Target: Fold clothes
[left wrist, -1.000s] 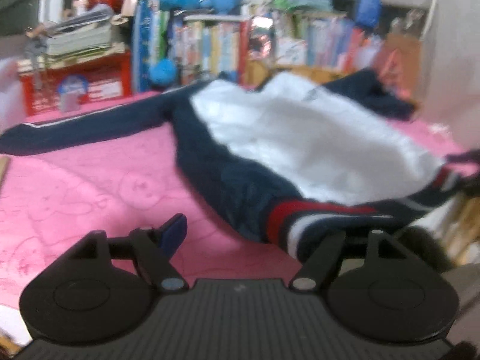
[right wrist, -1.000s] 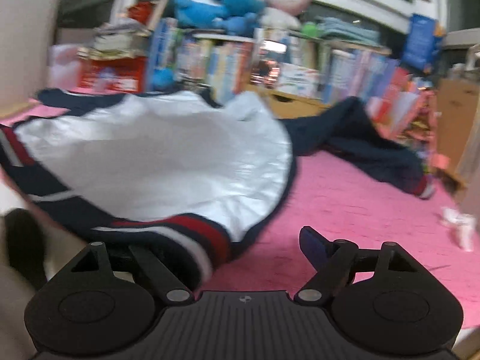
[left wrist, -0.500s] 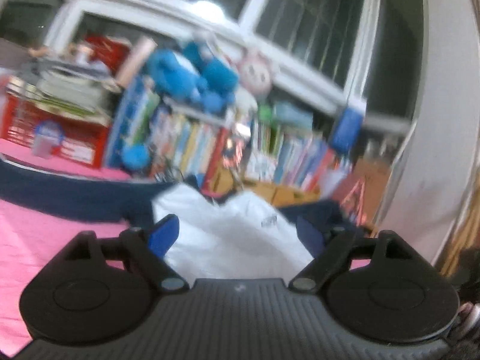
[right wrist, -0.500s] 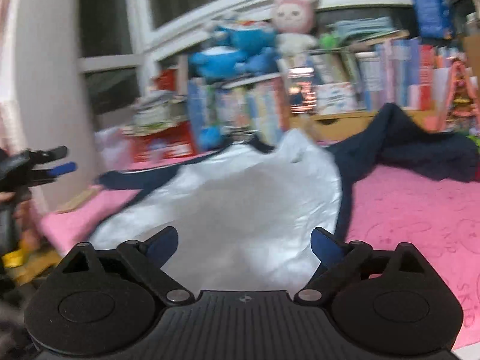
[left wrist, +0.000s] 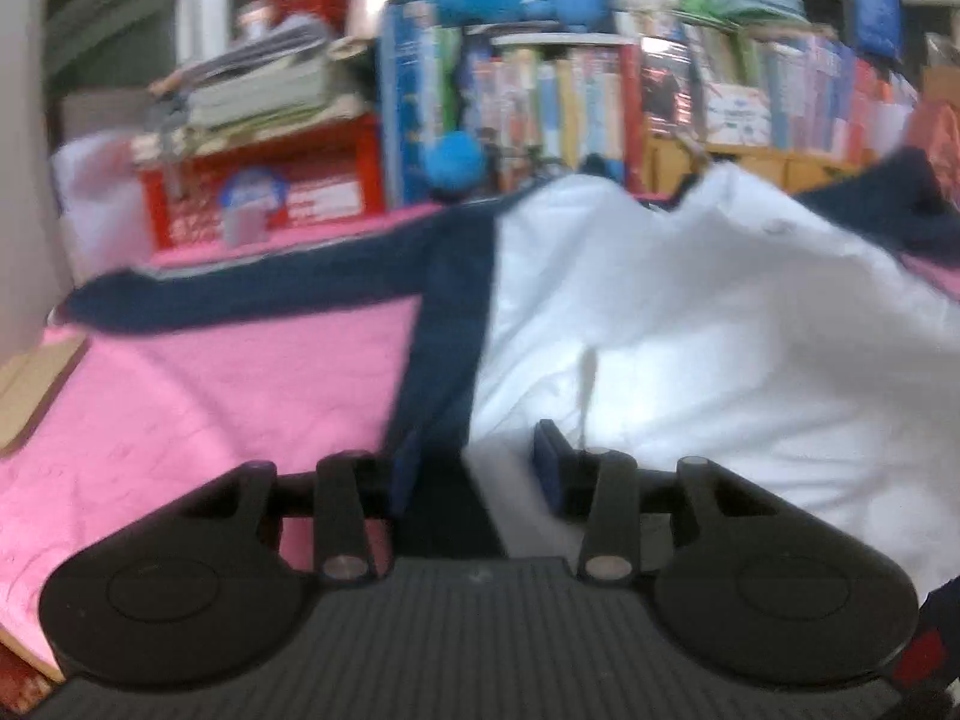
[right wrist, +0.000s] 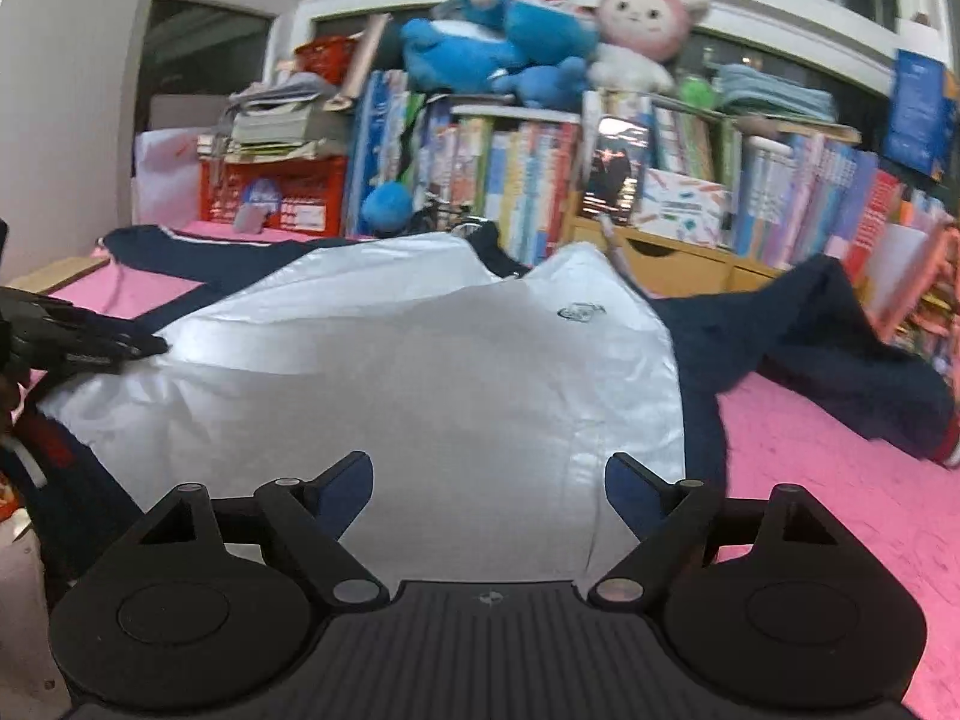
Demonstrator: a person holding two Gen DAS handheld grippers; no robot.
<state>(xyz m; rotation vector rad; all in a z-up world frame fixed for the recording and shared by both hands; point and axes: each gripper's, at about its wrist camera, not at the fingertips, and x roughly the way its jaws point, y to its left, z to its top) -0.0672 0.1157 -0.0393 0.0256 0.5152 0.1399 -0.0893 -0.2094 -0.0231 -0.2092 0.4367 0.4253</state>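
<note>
Behind pink cover (right wrist: 840, 516): bookshelf (right wrist: 600, 180).

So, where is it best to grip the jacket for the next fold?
Probably at the near hem of the jacket, from the front edge. It lies spread with the white lining up, so both lower corners are free. The left gripper is closing there; the right gripper is closing.

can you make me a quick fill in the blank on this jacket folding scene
1. The jacket lies opened on a cover coloured ____.
2. The jacket's lining, facing up, is ____.
3. On the bookshelf, beside the blue plush toy, sits a plush rabbit coloured ____.
4. The fabric between the fingers of the left gripper is the jacket's white lining and its ____ edge.

Missing words: pink; white; pink; navy
</note>
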